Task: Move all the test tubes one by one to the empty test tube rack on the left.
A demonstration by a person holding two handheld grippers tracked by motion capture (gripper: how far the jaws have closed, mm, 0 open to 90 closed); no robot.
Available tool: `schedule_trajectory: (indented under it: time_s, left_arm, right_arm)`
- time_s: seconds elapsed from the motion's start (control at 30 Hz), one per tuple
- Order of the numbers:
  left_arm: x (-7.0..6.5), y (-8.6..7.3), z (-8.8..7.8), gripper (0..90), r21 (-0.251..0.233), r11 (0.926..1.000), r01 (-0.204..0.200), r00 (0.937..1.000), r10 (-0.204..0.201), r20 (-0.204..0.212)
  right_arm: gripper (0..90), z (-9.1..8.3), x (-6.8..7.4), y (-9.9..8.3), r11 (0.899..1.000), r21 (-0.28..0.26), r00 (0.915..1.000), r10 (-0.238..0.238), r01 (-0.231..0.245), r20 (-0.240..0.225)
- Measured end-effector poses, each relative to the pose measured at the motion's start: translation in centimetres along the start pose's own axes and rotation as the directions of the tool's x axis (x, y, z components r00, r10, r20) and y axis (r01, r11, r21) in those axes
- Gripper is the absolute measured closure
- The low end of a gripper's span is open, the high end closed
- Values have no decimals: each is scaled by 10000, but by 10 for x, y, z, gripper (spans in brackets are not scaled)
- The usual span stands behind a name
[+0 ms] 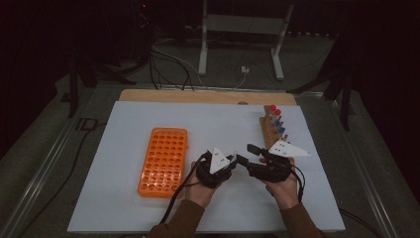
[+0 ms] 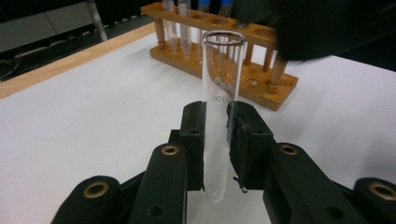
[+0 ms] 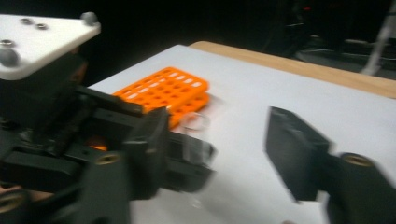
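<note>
A clear glass test tube [image 2: 223, 84] stands upright between the black pads of my left gripper [image 2: 216, 121], which is shut on its lower half. In the high view the left gripper [image 1: 233, 161] and the right gripper [image 1: 248, 155] meet tip to tip near the middle of the white sheet [image 1: 124, 148]. The right gripper [image 3: 219, 126] is open, its jaws wide apart and blurred. The tube's rim [image 3: 194, 122] shows just inside its left jaw, touched by neither pad.
An orange tube rack [image 1: 164, 161] with many empty holes lies left of the hands. A wooden rack [image 1: 271, 130] holding several capped tubes stands at the right rear, close behind the right gripper [image 2: 261, 88]. A wooden strip [image 1: 208, 96] borders the far edge.
</note>
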State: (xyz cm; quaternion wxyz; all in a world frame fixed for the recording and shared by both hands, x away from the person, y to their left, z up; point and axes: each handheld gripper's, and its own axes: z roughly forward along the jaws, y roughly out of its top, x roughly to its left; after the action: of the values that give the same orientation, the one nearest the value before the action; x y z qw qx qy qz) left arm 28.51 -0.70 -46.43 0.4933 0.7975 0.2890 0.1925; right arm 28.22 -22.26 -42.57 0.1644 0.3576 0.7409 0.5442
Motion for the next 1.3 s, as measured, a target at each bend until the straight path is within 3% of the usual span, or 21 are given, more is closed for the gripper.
schedule_trajectory:
  time_s: [0.17, 0.43, 0.47, 0.7, 0.93, 1.3]
  left_arm:
    - [11, -1, -8, 765, -132, 9993, 341, 9993, -343, -151]
    - [31, -1, -23, 764, -200, 9986, 498, 9977, -506, -455]
    - [38, -2, -29, 765, -261, 9979, 600, 9966, -613, -549]
    - [62, -6, -45, 764, -369, 9955, 876, 9915, -907, -930]
    - [82, -14, -58, 764, -401, 9947, 949, 9847, -997, -1432]
    - [107, -28, -74, 764, 134, 9937, 1110, 9687, -1052, -2247]
  right_arm:
    - [167, -7, -6, 0, 9998, -178, 9978, -17, 29, 659]
    - [37, -16, -14, -2, 9992, -398, 9935, 112, -67, 1135]
    - [19, -19, -17, -3, 9988, -472, 9924, 170, -113, 1218]
    - [7, -28, -27, -5, 9951, -848, 9890, 627, -516, 1342]
    - [8, -30, -29, -6, 9943, -891, 9879, 708, -588, 1383]
    - [8, -31, -30, -6, 9936, -934, 9877, 762, -637, 1368]
